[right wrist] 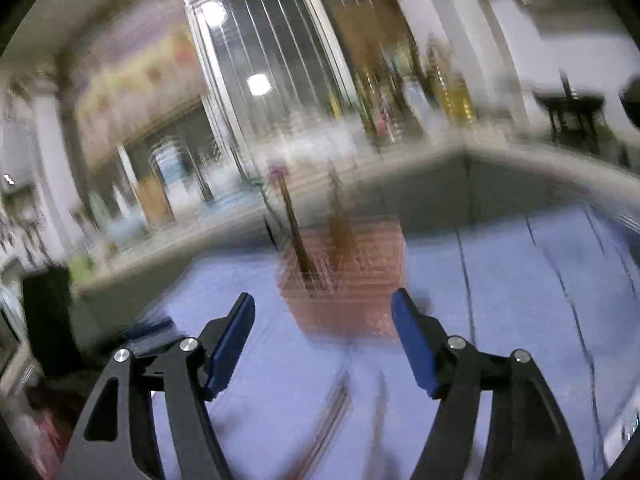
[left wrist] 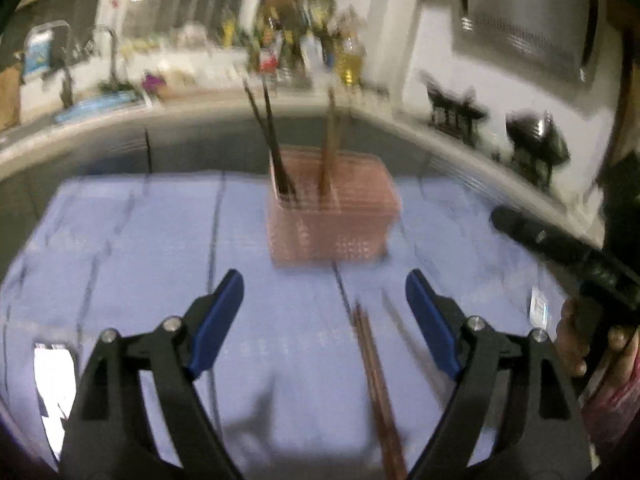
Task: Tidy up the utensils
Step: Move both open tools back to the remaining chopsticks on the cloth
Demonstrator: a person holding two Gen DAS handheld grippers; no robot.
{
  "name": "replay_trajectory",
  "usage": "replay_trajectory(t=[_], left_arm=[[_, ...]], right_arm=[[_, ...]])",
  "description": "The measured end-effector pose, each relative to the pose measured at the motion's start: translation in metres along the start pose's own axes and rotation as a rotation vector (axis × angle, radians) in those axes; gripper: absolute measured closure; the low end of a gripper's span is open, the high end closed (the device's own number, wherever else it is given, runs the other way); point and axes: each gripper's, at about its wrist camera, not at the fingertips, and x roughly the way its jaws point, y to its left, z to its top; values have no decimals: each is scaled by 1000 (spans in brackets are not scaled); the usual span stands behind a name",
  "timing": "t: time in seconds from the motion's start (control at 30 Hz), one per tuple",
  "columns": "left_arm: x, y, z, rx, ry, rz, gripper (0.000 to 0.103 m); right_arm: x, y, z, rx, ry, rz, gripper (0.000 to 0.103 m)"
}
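A pink plastic utensil basket (left wrist: 334,212) stands on the blue cloth (left wrist: 140,240), with dark chopsticks (left wrist: 266,128) and brown chopsticks (left wrist: 330,144) upright in it. More brown chopsticks (left wrist: 374,368) lie on the cloth between my left gripper's fingers. My left gripper (left wrist: 324,292) is open and empty, just short of the basket. In the blurred right wrist view, my right gripper (right wrist: 323,312) is open and empty in front of the basket (right wrist: 344,280). Chopsticks (right wrist: 332,416) lie on the cloth below it.
A pale counter edge (left wrist: 460,136) runs behind the cloth, with bottles (left wrist: 352,60) and dark stove parts (left wrist: 536,140) on it. The hand that holds the right gripper's black handle (left wrist: 568,248) is at the right. A bright phone screen (left wrist: 54,380) lies at the left.
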Motion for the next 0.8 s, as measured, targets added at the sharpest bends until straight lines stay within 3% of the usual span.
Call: replay_trajectory(t=[0.13, 0.23, 0.4, 0.5, 0.57, 0.67, 0.8], left_arm=[[31, -15, -57, 19, 195, -24, 24], [46, -30, -83, 77, 264, -1, 44], [61, -44, -105, 134, 329, 42, 62], [61, -44, -107, 136, 324, 59, 64], [65, -43, -107, 140, 327, 101, 71], [67, -44, -106, 135, 330, 118, 73], [67, -41, -99, 89, 344, 74, 73]], right_arm=[[27, -23, -76, 28, 270, -94, 32], [37, -22, -106, 13, 356, -125, 39], [42, -4, -129, -107, 393, -192, 54], [48, 1, -136, -158, 398, -235, 55], [48, 2, -139, -189, 382, -271, 55], [44, -5, -139, -168, 376, -286, 55], [43, -5, -140, -161, 372, -283, 55]])
